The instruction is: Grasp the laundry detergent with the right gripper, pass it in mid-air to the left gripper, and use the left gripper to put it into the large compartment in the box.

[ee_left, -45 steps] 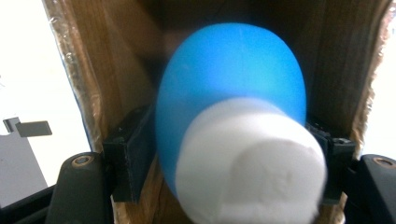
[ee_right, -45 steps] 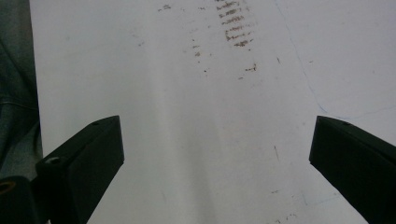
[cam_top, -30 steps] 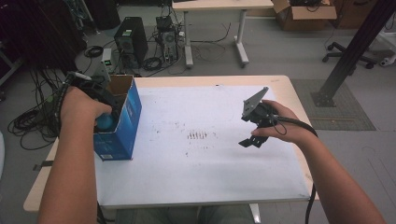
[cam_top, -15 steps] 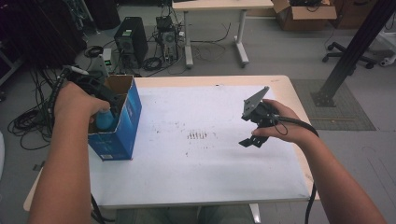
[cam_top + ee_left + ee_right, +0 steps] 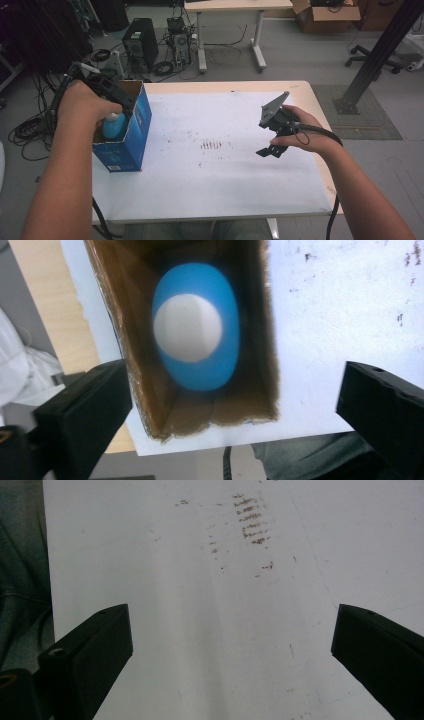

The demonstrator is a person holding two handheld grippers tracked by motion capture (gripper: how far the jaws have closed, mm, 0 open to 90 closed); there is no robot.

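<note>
- Blue bottle (image 5: 196,327) with white cap stands inside open cardboard box (image 5: 131,131) at counter (image 5: 225,175) left edge
- Left gripper (image 5: 230,405) above it; fingers have just been opening, now wide, apparently clear of bottle
- Right gripper (image 5: 230,645) fingers wide, holding nothing

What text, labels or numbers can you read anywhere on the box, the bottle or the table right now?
None can be read.
Blue box: small pale print near the bottom of its side, too small and blurred to read.
Blue bottle with a white cap, standing inside the box: no label visible from above.
White table: brownish smudge marks, not writing.
</note>
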